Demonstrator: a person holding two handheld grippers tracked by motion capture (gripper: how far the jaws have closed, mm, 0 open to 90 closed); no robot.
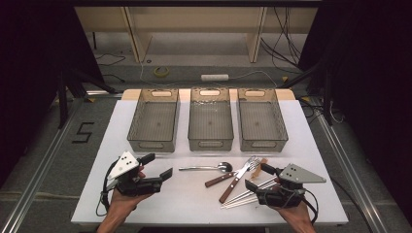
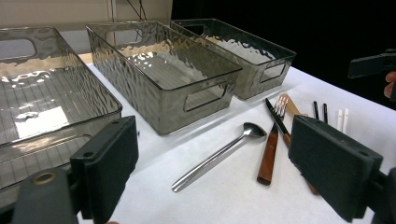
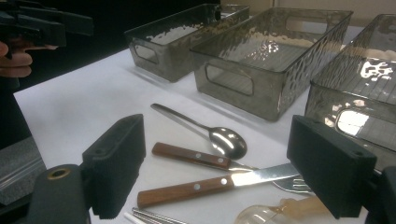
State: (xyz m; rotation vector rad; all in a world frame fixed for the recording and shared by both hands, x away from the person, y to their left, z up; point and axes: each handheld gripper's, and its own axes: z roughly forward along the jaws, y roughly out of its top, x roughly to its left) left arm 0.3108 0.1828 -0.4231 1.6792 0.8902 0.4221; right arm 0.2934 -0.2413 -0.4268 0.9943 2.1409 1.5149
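Observation:
A pile of cutlery lies on the white table (image 1: 145, 204): a steel spoon (image 1: 206, 168), a wooden-handled fork (image 1: 221, 179), a wooden-handled knife (image 1: 232, 187) and several chopsticks (image 1: 245, 198). My left gripper (image 1: 158, 166) hovers open to the left of the spoon, with nothing between its jaws. My right gripper (image 1: 258, 177) is open over the chopsticks' right end, also holding nothing. In the left gripper view the spoon (image 2: 254, 130) and knife (image 2: 268, 156) lie beyond the open gripper (image 2: 219, 161). In the right gripper view the spoon (image 3: 228, 141) and knife (image 3: 187, 189) lie between the spread jaws.
Three smoked clear bins stand in a row at the back: left (image 1: 154, 120), middle (image 1: 210, 119), right (image 1: 261, 120), all holding nothing. An amber plastic spoon (image 3: 280, 212) lies by the fork. Bare table stretches at the front left.

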